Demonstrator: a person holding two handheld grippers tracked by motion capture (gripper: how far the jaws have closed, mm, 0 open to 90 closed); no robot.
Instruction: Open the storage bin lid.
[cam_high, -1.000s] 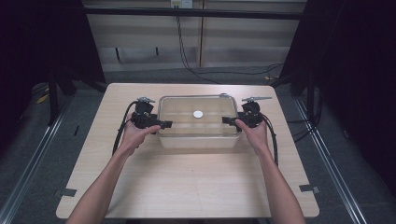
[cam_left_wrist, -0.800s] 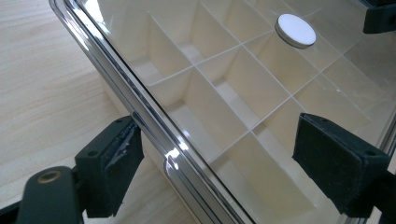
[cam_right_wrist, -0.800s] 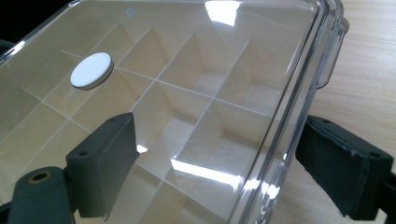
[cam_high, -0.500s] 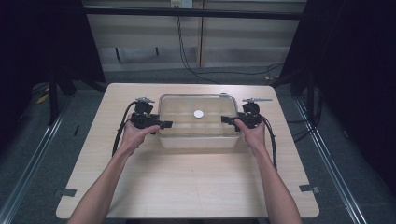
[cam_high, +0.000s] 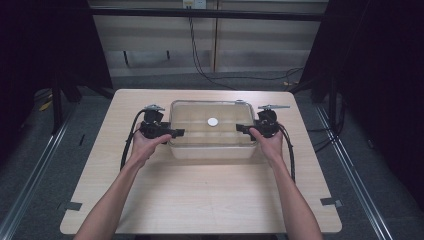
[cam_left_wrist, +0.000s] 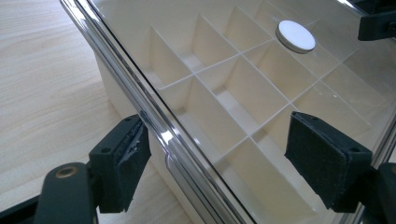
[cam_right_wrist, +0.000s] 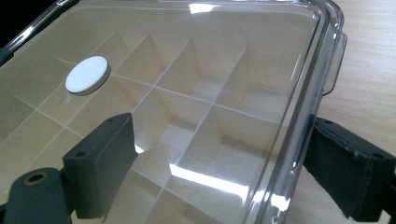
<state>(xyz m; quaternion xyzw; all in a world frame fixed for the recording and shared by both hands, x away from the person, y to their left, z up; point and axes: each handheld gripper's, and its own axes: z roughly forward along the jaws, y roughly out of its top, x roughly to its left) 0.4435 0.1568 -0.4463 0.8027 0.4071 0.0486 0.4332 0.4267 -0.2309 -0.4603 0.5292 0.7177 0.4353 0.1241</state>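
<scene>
Two hands hold two black grippers, one at each short end of a clear plastic box (cam_high: 211, 131) with a see-through lid. The box sits on the light wooden table (cam_high: 200, 200), nearer the far edge than the near edge, and about midway between the left and right edges.

A small round white disc (cam_high: 213, 121) lies on top of the lid, near its middle. Through the lid you can see thin white walls that cut the inside of the box into many little rooms.

The left gripper (cam_high: 172, 132) is at the left end of the box. In the left gripper view, one jaw stands outside the box, by its side wall, just under the shiny rim of the lid. The other jaw stands over the lid. The rim runs between the two jaws. The jaws have just been closing a little, but they are wide apart, and the pads do not press on the rim. The white disc (cam_left_wrist: 295, 36) shows farther along the lid, and part of the other gripper shows at the top right corner of that view.

The right gripper (cam_high: 243, 129) is at the right end of the box. In the right gripper view, one jaw is over the lid and the other is outside, below the rim and next to a clear tab on the lid's edge. These jaws are wide apart too, with the rim between them, and they squeeze nothing.

Both forearms come in from the near edge of the table. A black cable hangs from each gripper.
</scene>
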